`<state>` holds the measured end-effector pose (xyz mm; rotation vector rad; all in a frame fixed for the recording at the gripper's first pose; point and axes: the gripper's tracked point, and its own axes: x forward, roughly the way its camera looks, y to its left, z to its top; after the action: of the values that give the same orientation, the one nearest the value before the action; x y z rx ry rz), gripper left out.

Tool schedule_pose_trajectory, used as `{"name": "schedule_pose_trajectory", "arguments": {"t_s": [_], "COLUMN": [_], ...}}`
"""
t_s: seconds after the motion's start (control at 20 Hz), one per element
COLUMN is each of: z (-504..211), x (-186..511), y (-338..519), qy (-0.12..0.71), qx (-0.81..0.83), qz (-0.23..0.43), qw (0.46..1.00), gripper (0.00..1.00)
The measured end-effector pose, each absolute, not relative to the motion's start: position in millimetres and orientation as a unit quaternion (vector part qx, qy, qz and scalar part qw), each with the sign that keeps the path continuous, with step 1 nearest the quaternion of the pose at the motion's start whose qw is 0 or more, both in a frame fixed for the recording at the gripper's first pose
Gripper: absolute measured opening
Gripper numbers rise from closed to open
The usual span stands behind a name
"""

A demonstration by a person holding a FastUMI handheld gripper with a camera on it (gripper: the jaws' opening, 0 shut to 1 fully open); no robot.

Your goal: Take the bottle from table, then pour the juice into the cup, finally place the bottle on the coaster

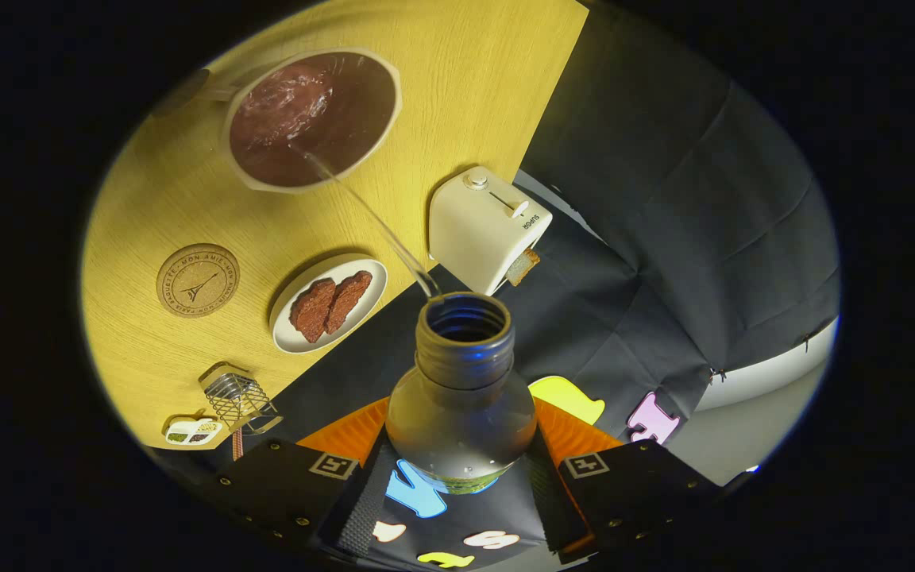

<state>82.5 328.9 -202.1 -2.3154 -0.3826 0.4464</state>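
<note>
A clear plastic bottle (461,389) with an open threaded neck sits clamped between the two fingers of my gripper (459,469), which is shut on its body. The bottle is tipped, and a thin clear stream (370,218) runs from its mouth down into a pale cup (313,117) on the wooden table. The cup holds dark liquid that ripples where the stream lands. A round cork coaster (198,280) lies on the table apart from the cup, beside the plate.
A white plate (329,303) with two dark slices lies between the coaster and the bottle mouth. A cream toaster (488,229) with a slice in its slot stands at the table edge. A wire holder (237,397) and a small dish (192,430) sit at a table corner.
</note>
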Motion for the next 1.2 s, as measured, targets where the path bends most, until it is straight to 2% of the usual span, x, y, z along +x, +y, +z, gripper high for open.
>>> {"name": "schedule_pose_trajectory", "arguments": {"t_s": [1.2], "z": [-215], "x": [76], "y": [338], "qy": [-0.149], "qx": [-0.896], "qz": [0.197], "qw": [0.369], "gripper": [0.79]}}
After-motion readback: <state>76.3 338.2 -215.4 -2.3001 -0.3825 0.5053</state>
